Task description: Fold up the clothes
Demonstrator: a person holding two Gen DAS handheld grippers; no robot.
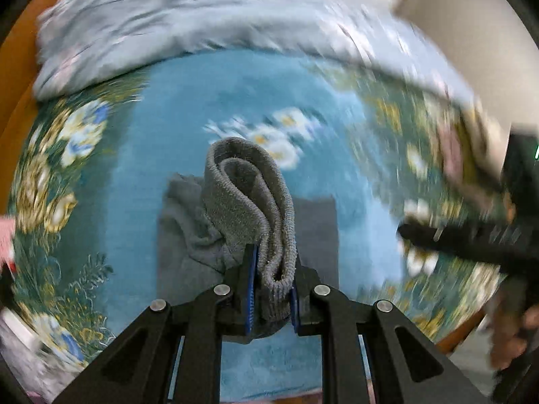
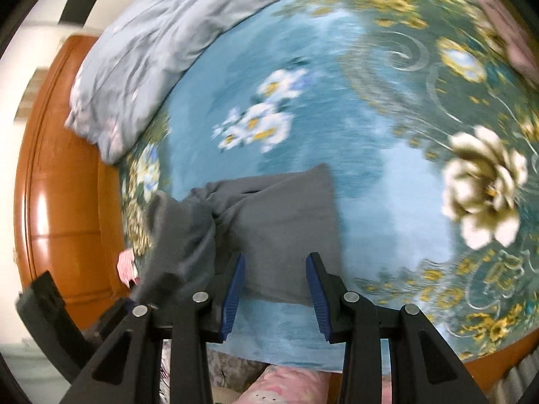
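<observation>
A grey garment [image 1: 188,229] lies partly spread on the teal floral bedspread [image 1: 235,101]. My left gripper [image 1: 274,269] is shut on its thick ribbed hem [image 1: 249,202], which stands bunched up between the blue pads while the rest hangs down to the bed. In the right wrist view the flat part of the garment [image 2: 283,215] lies under my right gripper [image 2: 277,259]. That gripper is open with nothing pinched between its blue pads. The lifted part [image 2: 178,235] rises toward the lower left. The right gripper [image 1: 454,235] shows as a dark blur at the right of the left wrist view.
A rumpled pale blue duvet [image 2: 134,54] lies along the far side of the bed. An orange wooden bed frame [image 2: 67,168] borders it on the left. A small pink striped item [image 2: 126,264] sits at the bed's edge. A hand [image 1: 512,336] holds the right gripper.
</observation>
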